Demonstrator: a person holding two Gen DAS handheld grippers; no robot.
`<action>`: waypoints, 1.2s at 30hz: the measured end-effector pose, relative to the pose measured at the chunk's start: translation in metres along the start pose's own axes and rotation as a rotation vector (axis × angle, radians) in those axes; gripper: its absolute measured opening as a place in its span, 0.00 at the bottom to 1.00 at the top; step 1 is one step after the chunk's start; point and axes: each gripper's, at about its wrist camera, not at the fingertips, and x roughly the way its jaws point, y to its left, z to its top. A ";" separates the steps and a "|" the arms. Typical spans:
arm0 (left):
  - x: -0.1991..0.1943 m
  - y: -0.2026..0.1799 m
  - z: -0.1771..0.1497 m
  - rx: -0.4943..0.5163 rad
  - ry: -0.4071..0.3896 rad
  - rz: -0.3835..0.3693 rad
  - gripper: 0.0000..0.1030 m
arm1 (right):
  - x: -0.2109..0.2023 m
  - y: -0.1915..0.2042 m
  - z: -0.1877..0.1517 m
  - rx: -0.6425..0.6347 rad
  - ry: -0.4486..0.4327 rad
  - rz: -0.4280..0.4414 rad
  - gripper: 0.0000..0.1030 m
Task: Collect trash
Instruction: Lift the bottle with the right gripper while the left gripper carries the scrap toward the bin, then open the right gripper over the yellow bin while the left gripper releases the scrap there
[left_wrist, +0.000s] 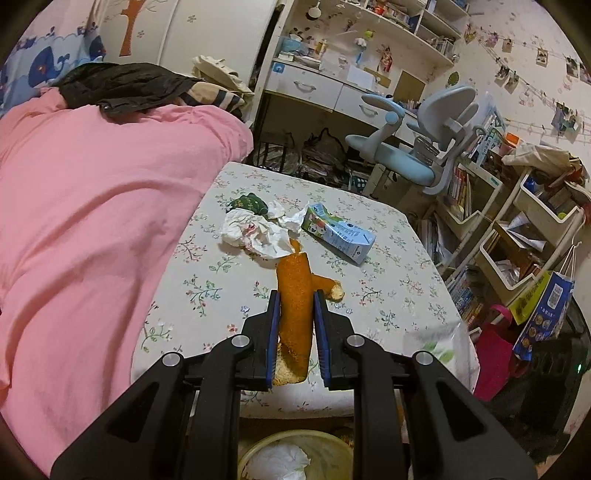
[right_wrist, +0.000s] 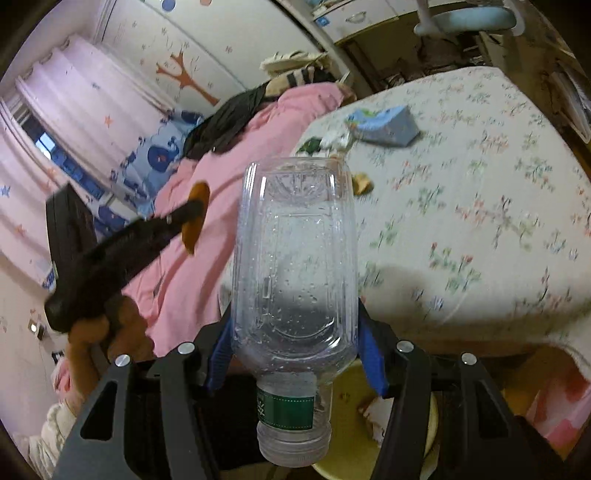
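My left gripper (left_wrist: 295, 297) is shut on a long orange peel (left_wrist: 294, 295) and holds it above the floral table (left_wrist: 388, 295); from the right wrist view the same gripper (right_wrist: 192, 210) shows at left with the peel (right_wrist: 194, 221). My right gripper (right_wrist: 293, 332) is shut on an empty clear plastic bottle (right_wrist: 295, 266), neck down, above a yellowish bin (right_wrist: 347, 458). On the table lie crumpled white tissue (left_wrist: 255, 232), a green wrapper (left_wrist: 249, 203), a blue milk carton (left_wrist: 338, 232) and a second peel piece (left_wrist: 330, 288). The bin (left_wrist: 295, 458) holds tissue.
A pink blanket (left_wrist: 92, 221) on the bed borders the table's left edge. A blue desk chair (left_wrist: 413, 147), shelves with books (left_wrist: 517, 229) and bags (left_wrist: 535, 314) stand to the right. A white plastic bag (left_wrist: 436, 347) lies at the table's near right corner.
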 end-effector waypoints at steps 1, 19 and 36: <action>-0.001 0.001 -0.001 -0.002 0.000 -0.001 0.17 | 0.001 0.001 -0.001 -0.002 0.005 0.001 0.56; -0.024 0.004 -0.011 -0.005 -0.018 -0.017 0.17 | 0.027 0.010 -0.041 -0.089 0.159 -0.046 0.56; -0.024 -0.003 -0.001 0.016 -0.012 -0.056 0.17 | 0.096 -0.012 -0.084 -0.082 0.493 -0.151 0.60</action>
